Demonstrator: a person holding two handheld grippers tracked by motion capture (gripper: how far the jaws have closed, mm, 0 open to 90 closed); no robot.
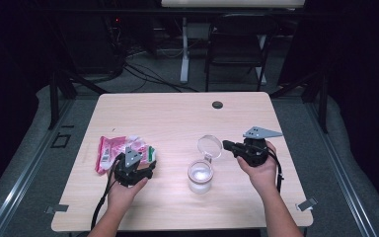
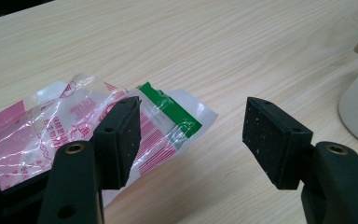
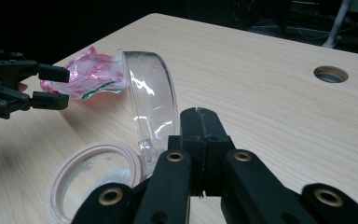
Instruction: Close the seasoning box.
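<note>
Your right gripper, jaws pressed together, sits beside the jar's flipped-open clear lid, so filling remains: your left gripper gapes empty over the pink packet left of it.

Snack packet left on the table, lidded jar to its right.

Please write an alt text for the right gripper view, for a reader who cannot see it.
A shut black tool rises beside the raised clear lid of an open jar on a wooden table. Farther left, another open tool points at a pink and green plastic bag.
</note>
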